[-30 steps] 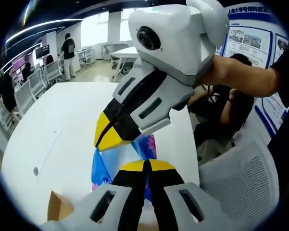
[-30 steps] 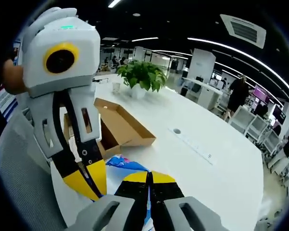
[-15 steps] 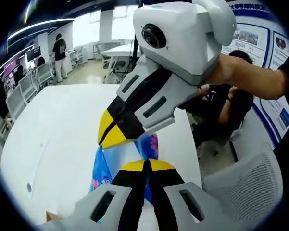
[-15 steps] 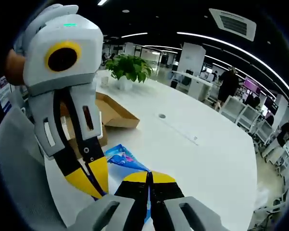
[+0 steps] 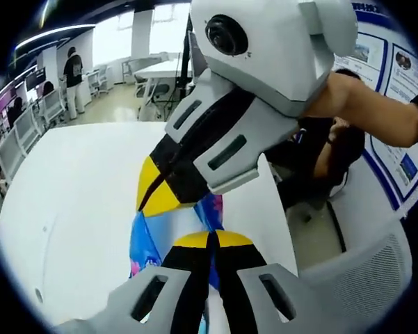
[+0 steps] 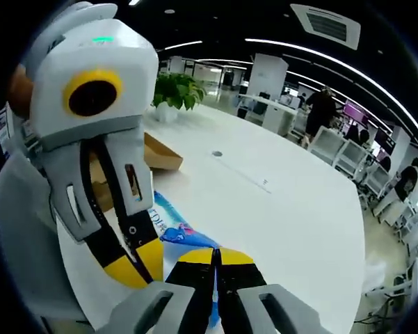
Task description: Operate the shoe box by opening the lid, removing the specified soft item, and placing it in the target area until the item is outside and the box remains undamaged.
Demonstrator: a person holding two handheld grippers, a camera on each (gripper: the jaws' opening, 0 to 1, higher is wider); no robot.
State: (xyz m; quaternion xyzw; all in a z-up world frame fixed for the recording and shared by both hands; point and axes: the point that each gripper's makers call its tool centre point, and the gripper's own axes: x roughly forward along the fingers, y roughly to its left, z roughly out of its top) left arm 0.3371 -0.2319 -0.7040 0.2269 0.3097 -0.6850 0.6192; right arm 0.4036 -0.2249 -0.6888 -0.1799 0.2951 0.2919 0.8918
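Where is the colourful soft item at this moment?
The colourful soft item is held above the white table, pinched between both grippers; in the right gripper view the cardboard box lies behind it.

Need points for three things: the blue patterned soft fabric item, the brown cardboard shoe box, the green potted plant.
blue patterned soft fabric item (image 5: 145, 240): left gripper view, on its left edge.
brown cardboard shoe box (image 6: 161, 154): right gripper view, on its open flap's side wall.
green potted plant (image 6: 175, 90): right gripper view, on its leaves.
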